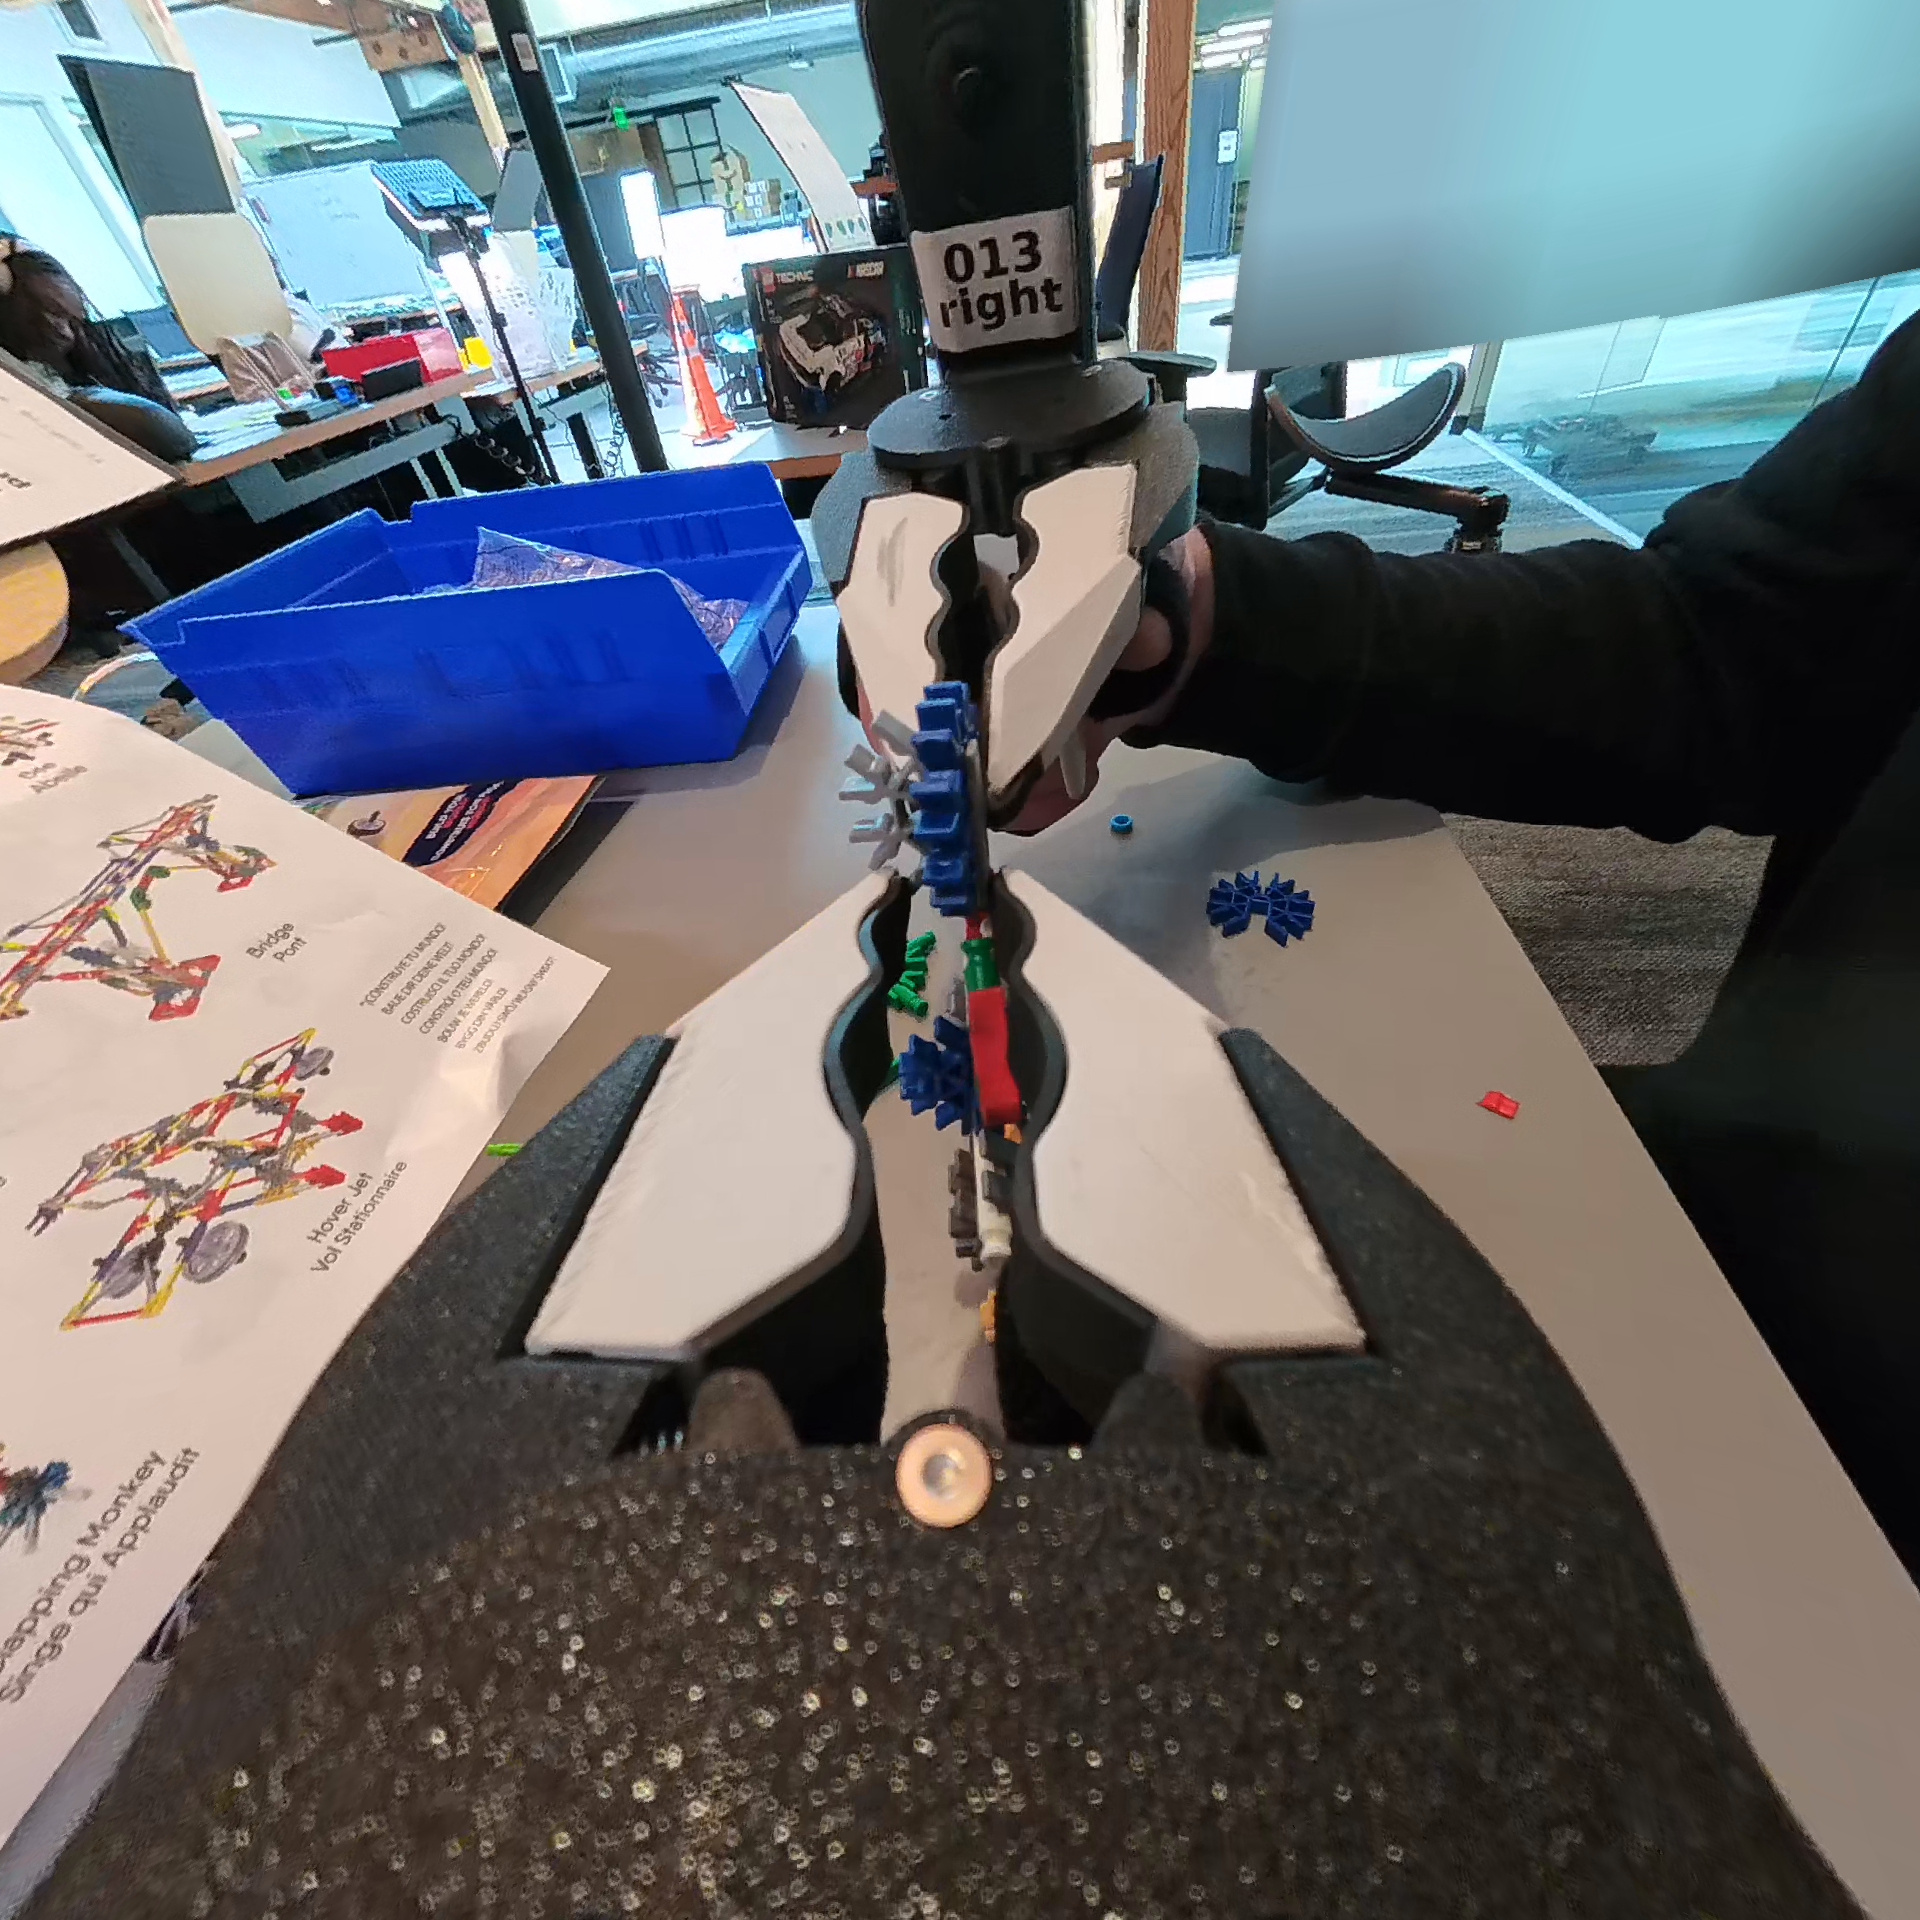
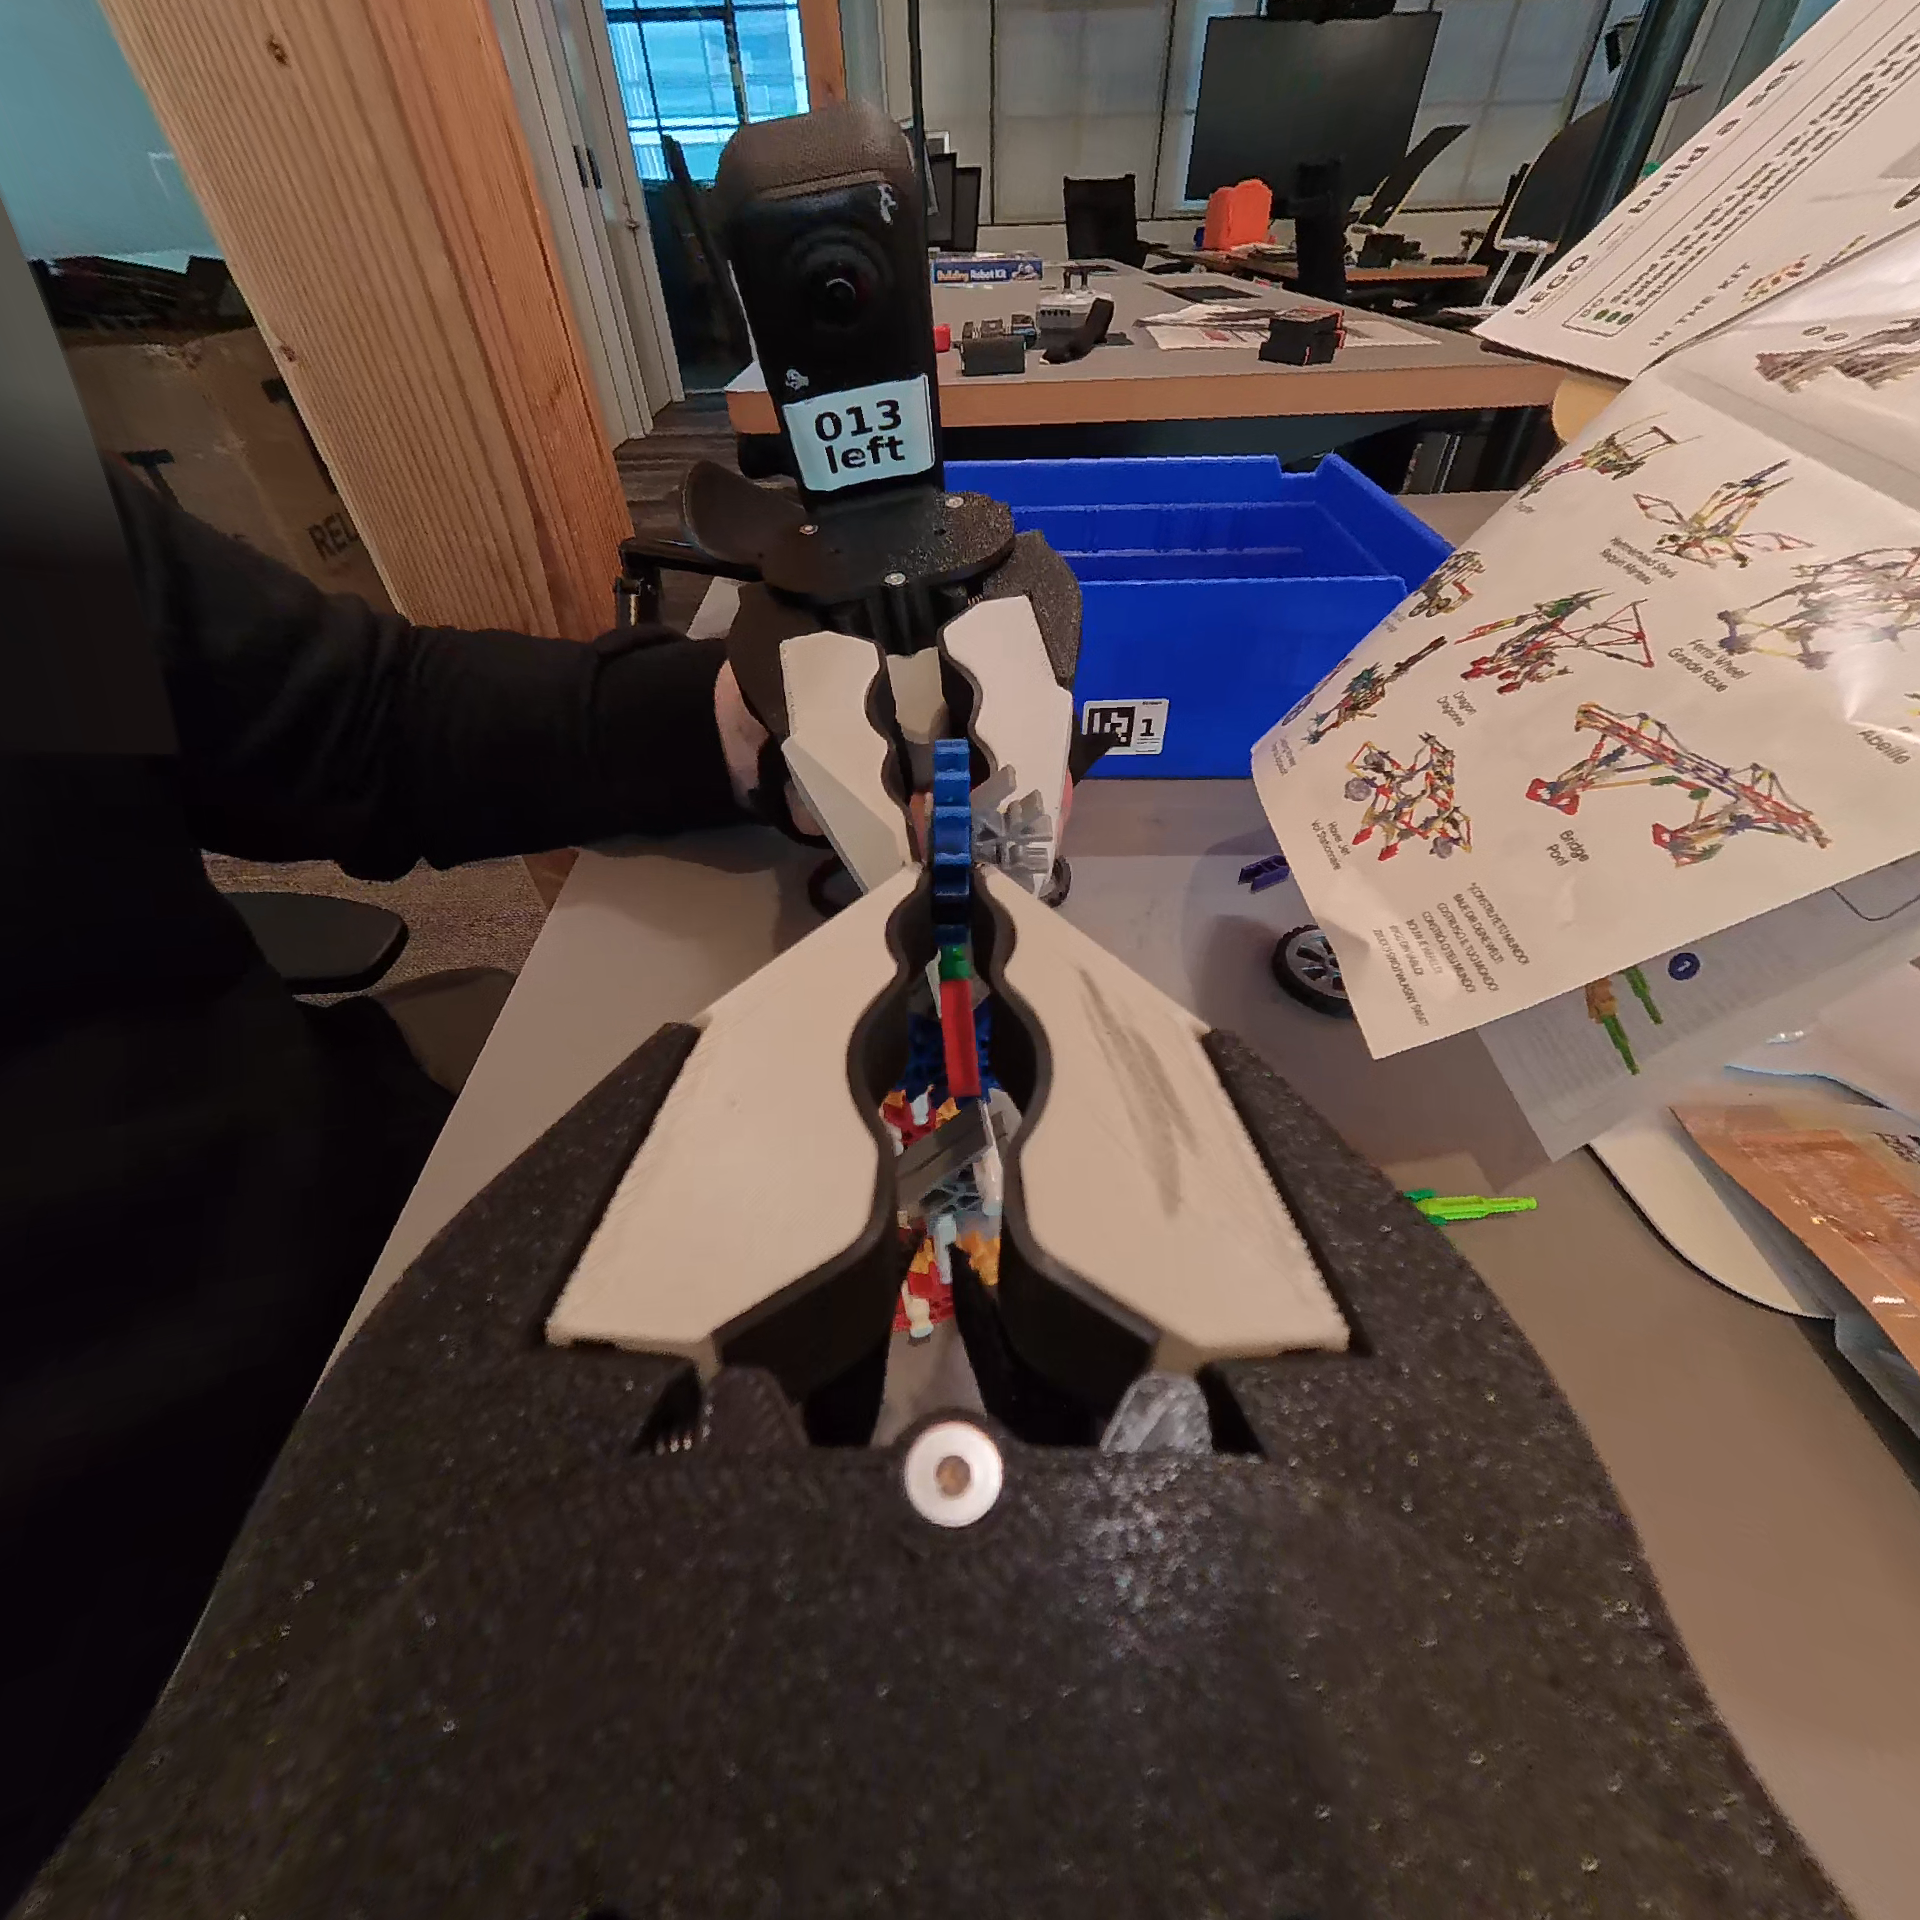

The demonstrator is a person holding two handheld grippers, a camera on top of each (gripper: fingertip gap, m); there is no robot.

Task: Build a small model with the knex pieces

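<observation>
My left gripper [image 1: 945,885] and my right gripper [image 2: 951,883] face each other tip to tip above the grey table [image 1: 1299,1039]. Both are shut on one blue toothed connector [image 1: 943,795], seen edge-on, the left on its near end and the right on its far end. A grey snowflake connector [image 1: 879,798] sticks out from its side. In the right wrist view the blue connector [image 2: 950,821] and the grey one [image 2: 1013,826] show between the tips, with the left gripper [image 2: 940,805] behind. The right gripper [image 1: 971,727] shows in the left wrist view. Loose red, green and blue pieces [image 1: 977,1039] lie below.
A blue bin [image 1: 468,665] stands behind on the table, also seen in the right wrist view [image 2: 1226,603]. A printed model sheet [image 1: 208,1039] lies at the left. Two joined blue connectors [image 1: 1259,906], a blue ring [image 1: 1120,824] and a red piece [image 1: 1496,1103] lie right. A wheel [image 2: 1311,966] and green rod [image 2: 1470,1205] lie nearby. Both grippers' tips are close together, under 4 cm apart.
</observation>
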